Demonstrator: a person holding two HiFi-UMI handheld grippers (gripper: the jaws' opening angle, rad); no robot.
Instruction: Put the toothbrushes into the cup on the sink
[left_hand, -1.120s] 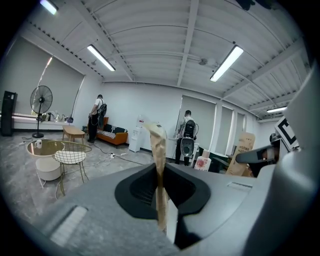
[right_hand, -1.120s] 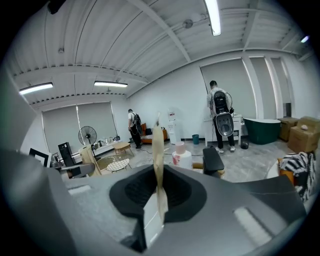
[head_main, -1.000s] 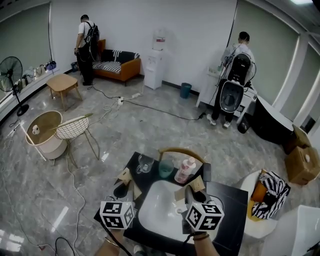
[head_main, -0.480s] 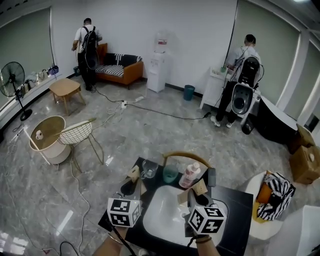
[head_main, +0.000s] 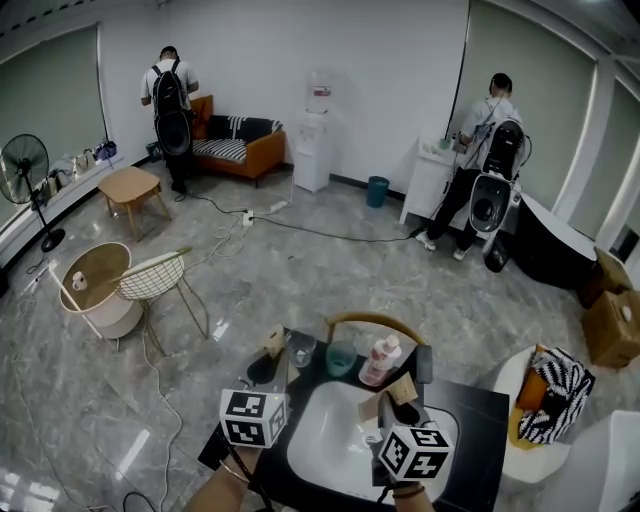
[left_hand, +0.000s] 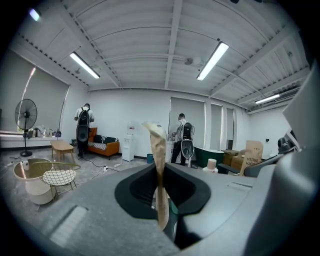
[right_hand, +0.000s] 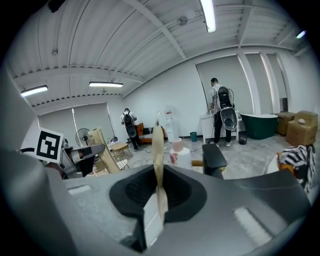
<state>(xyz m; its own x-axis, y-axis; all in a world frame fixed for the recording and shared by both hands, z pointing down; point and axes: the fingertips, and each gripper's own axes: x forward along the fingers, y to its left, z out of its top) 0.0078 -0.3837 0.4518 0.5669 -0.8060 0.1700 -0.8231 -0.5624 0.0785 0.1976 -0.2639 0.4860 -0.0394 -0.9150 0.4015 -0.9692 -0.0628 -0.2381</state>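
Observation:
On the black counter (head_main: 478, 440), behind the white sink (head_main: 325, 445), stand a clear glass (head_main: 300, 350), a teal cup (head_main: 340, 358) and a pink bottle (head_main: 378, 362). My left gripper (head_main: 275, 345) hovers over the counter's left part, its tips beside the clear glass. In the left gripper view its tan pads (left_hand: 159, 165) meet, the left gripper (left_hand: 156, 132) shut with nothing showing between them. My right gripper (head_main: 385, 397) hangs over the sink's right side. The right gripper (right_hand: 157, 132) is also shut, pads pressed together. I see no toothbrush in any view.
A curved chair back (head_main: 375, 322) stands just behind the counter. A stool with a zebra-striped bag (head_main: 550, 392) is to the right. A wire chair (head_main: 150, 280) and a round basket table (head_main: 90, 285) stand at the left. Two people work at the far wall.
My left gripper has moved forward and a little up, closer to the clear glass. The right gripper stays over the sink. The head view has shifted slightly.

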